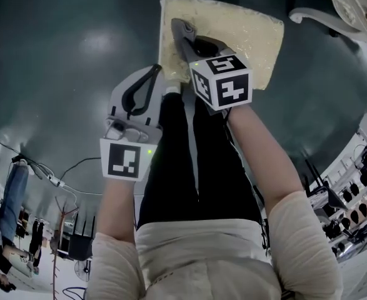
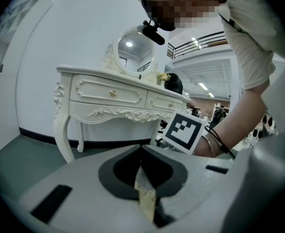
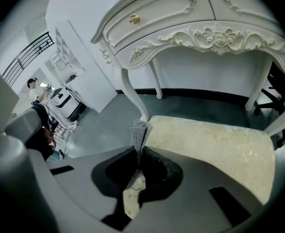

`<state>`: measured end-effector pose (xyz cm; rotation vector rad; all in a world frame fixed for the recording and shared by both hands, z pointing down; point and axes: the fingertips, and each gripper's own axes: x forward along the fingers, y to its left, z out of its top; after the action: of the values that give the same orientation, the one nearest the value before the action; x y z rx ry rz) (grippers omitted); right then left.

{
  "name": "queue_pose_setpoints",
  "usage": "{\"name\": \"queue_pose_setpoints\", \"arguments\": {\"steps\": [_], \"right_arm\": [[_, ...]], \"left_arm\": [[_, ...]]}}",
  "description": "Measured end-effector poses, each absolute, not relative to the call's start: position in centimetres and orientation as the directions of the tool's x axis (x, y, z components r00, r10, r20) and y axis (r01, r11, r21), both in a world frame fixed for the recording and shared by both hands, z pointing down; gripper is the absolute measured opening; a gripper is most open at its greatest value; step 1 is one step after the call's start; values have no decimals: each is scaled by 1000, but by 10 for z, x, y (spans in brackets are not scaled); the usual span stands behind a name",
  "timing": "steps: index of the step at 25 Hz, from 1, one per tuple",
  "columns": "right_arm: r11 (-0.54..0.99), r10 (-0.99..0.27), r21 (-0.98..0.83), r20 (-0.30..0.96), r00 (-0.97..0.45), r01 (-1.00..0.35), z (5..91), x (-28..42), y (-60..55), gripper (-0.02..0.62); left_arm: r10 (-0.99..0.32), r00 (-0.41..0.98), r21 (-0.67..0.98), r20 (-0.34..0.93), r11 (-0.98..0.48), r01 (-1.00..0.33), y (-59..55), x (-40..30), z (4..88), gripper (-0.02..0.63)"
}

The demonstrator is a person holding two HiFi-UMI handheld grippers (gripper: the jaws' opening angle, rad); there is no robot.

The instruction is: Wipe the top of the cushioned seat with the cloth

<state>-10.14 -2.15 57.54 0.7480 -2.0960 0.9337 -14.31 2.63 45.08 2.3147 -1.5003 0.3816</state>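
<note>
The cream cushioned seat (image 1: pixel 233 30) lies ahead of the person's legs; the right gripper view shows its top (image 3: pixel 215 147) just past the jaws. My right gripper (image 1: pixel 184 39) hangs over the seat's near left part, shut on a small grey cloth (image 1: pixel 180 27). A fold of the cloth (image 3: pixel 139 130) stands up from the tips of the right gripper (image 3: pixel 138 150). Beside the seat's left front corner my left gripper (image 1: pixel 153 74) is shut and holds nothing. The left gripper (image 2: pixel 141 154) points towards the dressing table, with a sliver of cream seat showing behind its closed jaws.
A white carved dressing table (image 3: pixel 191 28) with a round mirror (image 2: pixel 131 57) stands right behind the seat, one leg (image 3: pixel 132 93) near the seat's far left corner. A black chair base (image 3: pixel 273 101) is at the right. Grey floor (image 1: pixel 70 55) spreads to the left.
</note>
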Motion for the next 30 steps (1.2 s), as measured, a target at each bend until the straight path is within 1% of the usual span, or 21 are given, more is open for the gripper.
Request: {"name": "queue_pose_setpoints", "arguments": {"steps": [7,13,21,30], "right_arm": [[545,-203,-379,806,-556,-748,594,-131,1,28],[537,-192,-354,833,-520,-766,611,-114,-12,28],[526,-199,-333,846,-494,-783,614,-78,-23,28],[536,-201,-322,849,-489,-780,615,-33,-30,28]], "left_arm": [[-804,425,174,416,-388,-905,40,-172,460,3],[-805,437,189,400,-395,-899,26,-173,463,3],[-784,478,195,395,-437,-878,11,-144,463,3],[-778,480,197,405,-439,-877,2,-98,467,3]]}}
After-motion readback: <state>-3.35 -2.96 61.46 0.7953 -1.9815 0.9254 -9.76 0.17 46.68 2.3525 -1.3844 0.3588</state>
